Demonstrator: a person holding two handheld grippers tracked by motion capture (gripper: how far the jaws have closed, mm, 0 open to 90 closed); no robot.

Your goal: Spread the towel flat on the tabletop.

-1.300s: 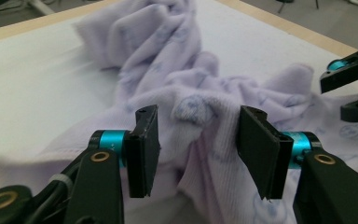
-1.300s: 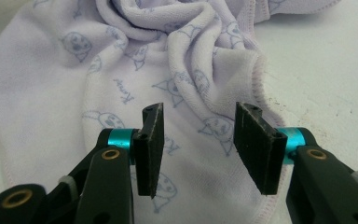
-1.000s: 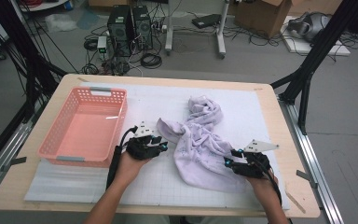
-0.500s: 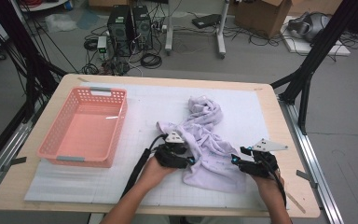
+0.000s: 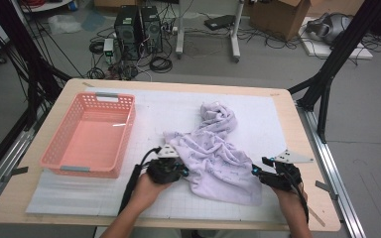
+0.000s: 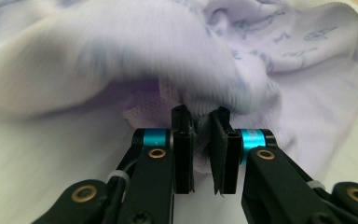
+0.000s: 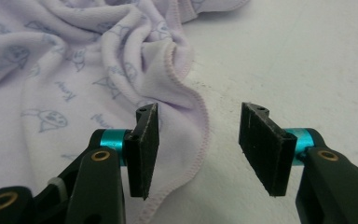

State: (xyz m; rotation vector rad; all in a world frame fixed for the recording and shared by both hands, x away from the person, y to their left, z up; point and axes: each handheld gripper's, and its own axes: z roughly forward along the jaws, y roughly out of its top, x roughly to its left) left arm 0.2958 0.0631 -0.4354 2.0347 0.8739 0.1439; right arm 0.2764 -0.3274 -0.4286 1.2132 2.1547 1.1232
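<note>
My left gripper (image 6: pixel 200 126) pinches a fold of the lilac cloth (image 5: pixel 216 151) mid-table to lift it; my right gripper (image 7: pixel 198 140) straddles the hem, spread wide, ready to take that edge

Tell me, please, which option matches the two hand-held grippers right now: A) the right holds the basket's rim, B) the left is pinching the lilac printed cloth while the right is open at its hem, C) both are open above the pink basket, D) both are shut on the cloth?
B: the left hand-held gripper has its jaws nearly closed on a fold of the lilac printed cloth, while the right hand-held gripper stands wide open around the hem.
</note>
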